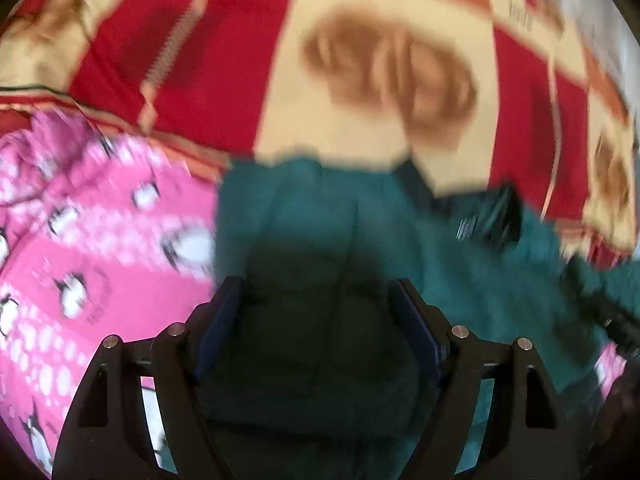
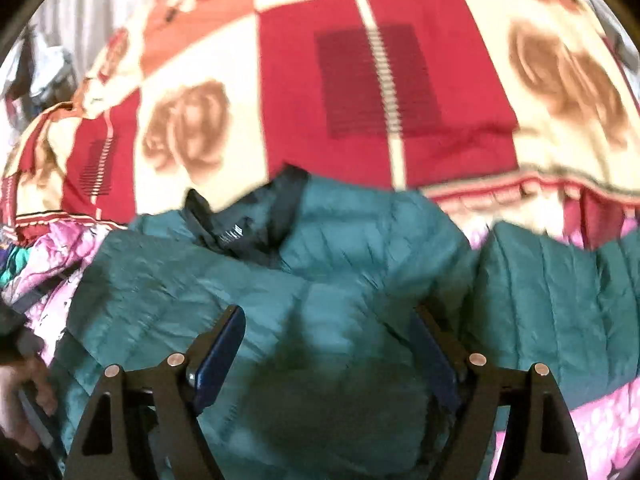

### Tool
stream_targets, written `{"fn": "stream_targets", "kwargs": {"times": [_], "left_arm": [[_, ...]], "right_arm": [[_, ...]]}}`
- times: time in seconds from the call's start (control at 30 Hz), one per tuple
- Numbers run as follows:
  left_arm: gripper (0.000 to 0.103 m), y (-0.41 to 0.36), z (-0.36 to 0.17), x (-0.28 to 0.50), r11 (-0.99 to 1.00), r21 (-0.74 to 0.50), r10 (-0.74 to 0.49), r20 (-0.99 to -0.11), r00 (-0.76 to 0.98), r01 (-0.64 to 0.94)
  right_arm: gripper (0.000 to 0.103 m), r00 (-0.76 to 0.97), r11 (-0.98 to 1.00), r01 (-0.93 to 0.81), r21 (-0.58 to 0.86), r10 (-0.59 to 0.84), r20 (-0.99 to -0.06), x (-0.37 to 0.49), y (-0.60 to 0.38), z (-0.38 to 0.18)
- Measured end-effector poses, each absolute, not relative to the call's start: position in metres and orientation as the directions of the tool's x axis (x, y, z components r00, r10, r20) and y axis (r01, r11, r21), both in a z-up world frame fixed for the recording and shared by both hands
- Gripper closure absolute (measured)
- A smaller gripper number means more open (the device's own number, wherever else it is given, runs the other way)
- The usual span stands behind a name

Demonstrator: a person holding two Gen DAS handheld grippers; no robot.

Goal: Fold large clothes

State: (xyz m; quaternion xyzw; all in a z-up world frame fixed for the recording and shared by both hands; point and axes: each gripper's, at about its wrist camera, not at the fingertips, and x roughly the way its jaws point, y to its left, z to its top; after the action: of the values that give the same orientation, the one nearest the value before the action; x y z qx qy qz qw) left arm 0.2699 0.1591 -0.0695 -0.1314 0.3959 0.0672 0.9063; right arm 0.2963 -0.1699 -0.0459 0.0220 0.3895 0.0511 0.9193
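A teal quilted puffer jacket [image 1: 304, 208] [image 2: 360, 232] lies spread on a bed, its black collar [image 2: 236, 232] towards the far side. One teal sleeve [image 2: 560, 300] lies off to the right. My left gripper [image 1: 318, 286] hovers low over the jacket's body with its jaws wide apart, and only shaded fabric shows between them. My right gripper [image 2: 328, 314] also stands wide over the jacket. A puffy bulge of teal fabric sits between its fingers, and the pads do not visibly press on it. Both views are motion-blurred.
Under the jacket lies a pink penguin-print blanket [image 1: 100, 220] [image 2: 600, 412]. Beyond it spreads a red and cream blanket with brown roses [image 1: 360, 80] [image 2: 360, 80]. A hand [image 2: 28, 380] shows at the right wrist view's left edge. Clutter [image 2: 44, 68] lies far left.
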Motion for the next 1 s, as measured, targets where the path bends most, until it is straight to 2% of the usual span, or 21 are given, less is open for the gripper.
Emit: {"fn": "stream_targets", "kwargs": {"times": [0.1,0.17,0.23,0.33,0.5,1.0], "left_arm": [[0.020,0.154,-0.073,0.274,0.964,-0.153,0.029,-0.749,0.662,-0.216],[0.013,0.152,-0.078,0.278,0.966,-0.145,0.028,-0.762,0.647,-0.212],[0.005,0.150,-0.083,0.283,0.966,-0.130,0.040,-0.780,0.624,-0.224],[0.001,0.155,-0.088,0.283,0.956,-0.153,0.032,-0.793,0.608,-0.250],[0.001,0.168,-0.096,0.282,0.929,-0.235,-0.016,-0.799,0.601,-0.288],[0.000,0.179,-0.102,0.281,0.905,-0.288,-0.053,-0.806,0.589,-0.313]], "right_arm": [[0.022,0.608,0.993,-0.104,0.061,0.112,-0.786,0.309,-0.157,-0.070],[0.021,0.531,0.993,-0.110,0.049,0.100,-0.841,0.316,-0.158,-0.089],[0.020,0.532,0.991,-0.106,0.086,0.130,-0.837,0.315,-0.164,-0.093],[0.019,0.535,0.990,-0.107,0.096,0.138,-0.833,0.314,-0.166,-0.095],[0.018,0.547,0.992,-0.108,0.058,0.108,-0.830,0.312,-0.161,-0.097],[0.018,0.558,0.993,-0.108,0.048,0.101,-0.824,0.311,-0.161,-0.096]]}}
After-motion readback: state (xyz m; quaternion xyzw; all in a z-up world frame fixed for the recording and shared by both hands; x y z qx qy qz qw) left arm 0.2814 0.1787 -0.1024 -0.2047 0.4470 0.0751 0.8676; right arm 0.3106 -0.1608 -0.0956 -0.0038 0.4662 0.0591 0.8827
